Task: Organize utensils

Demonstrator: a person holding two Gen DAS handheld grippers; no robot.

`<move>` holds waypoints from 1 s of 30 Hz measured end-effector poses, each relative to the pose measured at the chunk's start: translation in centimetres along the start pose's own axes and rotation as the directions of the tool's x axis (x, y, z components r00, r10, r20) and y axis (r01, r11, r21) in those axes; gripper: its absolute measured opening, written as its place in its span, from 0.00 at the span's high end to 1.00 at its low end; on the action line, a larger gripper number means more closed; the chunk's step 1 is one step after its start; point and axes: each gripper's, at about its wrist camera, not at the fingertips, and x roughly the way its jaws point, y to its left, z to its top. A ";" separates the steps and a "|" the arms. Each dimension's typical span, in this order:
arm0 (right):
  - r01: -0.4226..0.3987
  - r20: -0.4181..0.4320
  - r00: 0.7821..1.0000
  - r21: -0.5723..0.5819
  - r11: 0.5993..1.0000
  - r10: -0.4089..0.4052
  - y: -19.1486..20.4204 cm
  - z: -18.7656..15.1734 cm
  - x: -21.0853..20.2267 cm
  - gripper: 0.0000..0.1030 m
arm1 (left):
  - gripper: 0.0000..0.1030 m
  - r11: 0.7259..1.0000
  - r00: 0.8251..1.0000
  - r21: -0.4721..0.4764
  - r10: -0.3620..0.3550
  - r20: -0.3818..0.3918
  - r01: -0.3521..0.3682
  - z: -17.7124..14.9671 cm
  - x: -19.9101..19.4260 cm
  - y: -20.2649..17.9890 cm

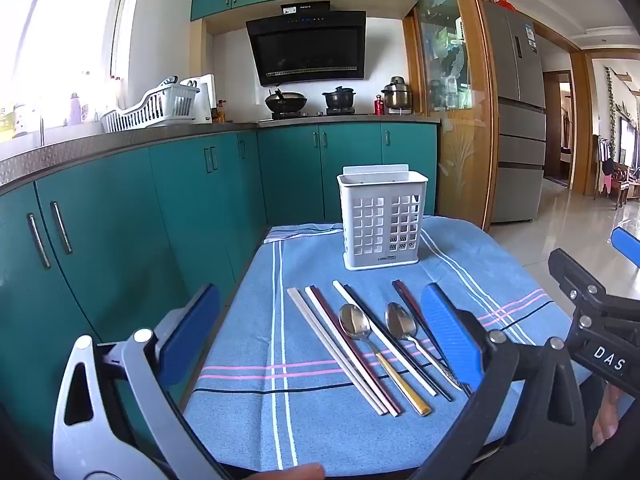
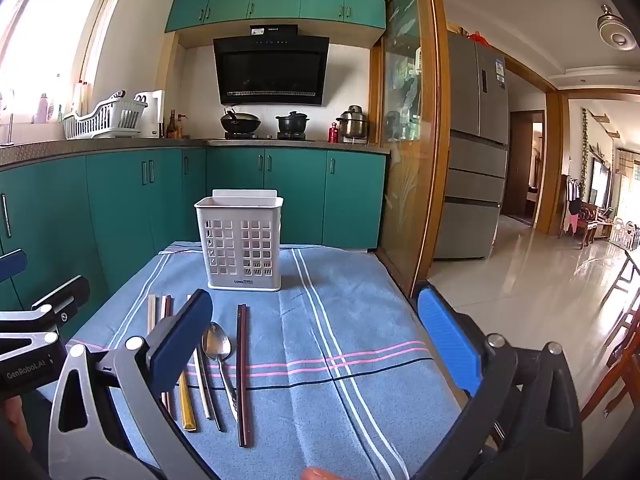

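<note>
A white slotted utensil holder [image 1: 382, 222] stands upright at the far end of a blue striped cloth [image 1: 248, 344]; it also shows in the right wrist view [image 2: 241, 242]. In front of it lie several chopsticks [image 1: 340, 346] and two spoons, one with a gold handle [image 1: 356, 326] and one all steel [image 1: 400, 322]. My left gripper [image 1: 320, 332] is open and empty, held above the near ends of the utensils. My right gripper [image 2: 320, 336] is open and empty, to the right of the utensils; its left finger hides one spoon. The steel spoon [image 2: 217, 346] and dark chopsticks [image 2: 242, 372] show there.
Teal cabinets [image 1: 160, 208] run close along the table's left and far sides. A glass sliding door with a wooden frame [image 2: 412, 140] stands right of the table's far end, with tiled floor [image 2: 520, 280] and a fridge [image 2: 476, 140] beyond. A wooden chair [image 2: 624, 344] is at right.
</note>
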 end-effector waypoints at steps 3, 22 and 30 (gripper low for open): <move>-0.001 0.002 1.000 0.002 1.000 0.001 0.0 0.0 0.0 0.03 | 0.04 1.000 1.000 0.002 0.000 0.001 0.000 0.0 0.0 0.0; -0.008 -0.004 1.000 0.007 1.000 0.008 0.2 0.1 0.4 0.03 | 0.04 1.000 1.000 0.006 0.003 -0.002 -0.003 0.0 0.0 0.0; -0.008 -0.007 1.000 0.007 1.000 0.008 0.4 -0.1 0.5 0.03 | 0.04 1.000 1.000 0.007 0.002 -0.003 -0.002 0.0 0.0 0.0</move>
